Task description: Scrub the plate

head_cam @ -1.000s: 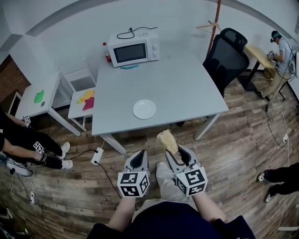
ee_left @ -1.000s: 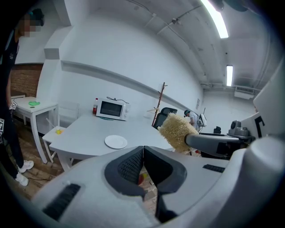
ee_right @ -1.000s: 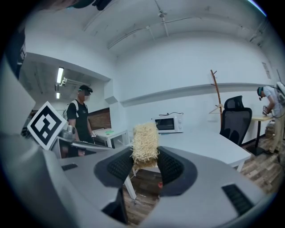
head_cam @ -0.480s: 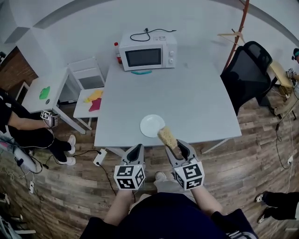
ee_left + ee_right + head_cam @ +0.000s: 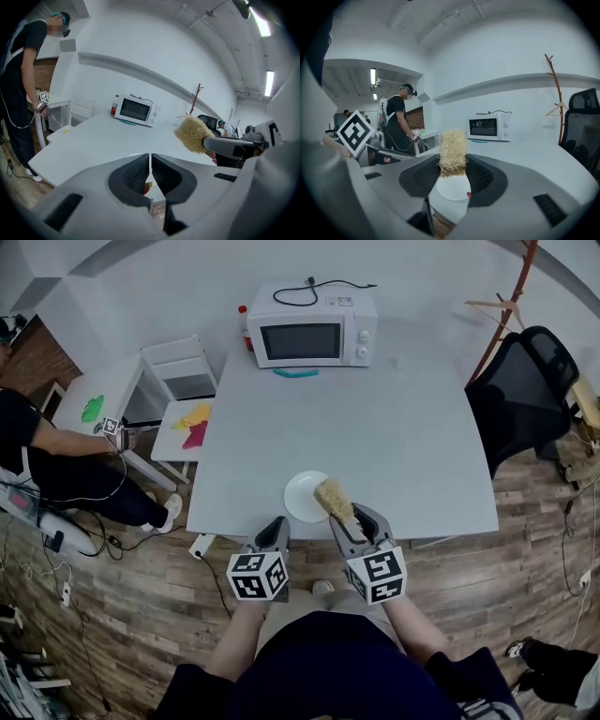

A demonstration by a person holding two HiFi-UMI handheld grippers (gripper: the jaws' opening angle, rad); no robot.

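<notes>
Item one: small round white plate (image 5: 302, 495), lying flat near the front edge of the large white table (image 5: 394, 437).

Item two: tan fibrous scrubbing pad (image 5: 330, 496), clamped between the jaws of the right gripper (image 5: 354, 519). Its free end is over the plate's right rim; we cannot tell whether it touches.

Item three: left gripper (image 5: 273, 531), jaws closed together on nothing, held just short of the table edge.

Item four: white microwave oven (image 5: 314, 332), at the far side of the table, well apart from the plate.

Status, in our judgement: scrubbing is at most just starting. Rubbing the pad across the plate's face remains to be done, and nothing steadies the plate.
</notes>
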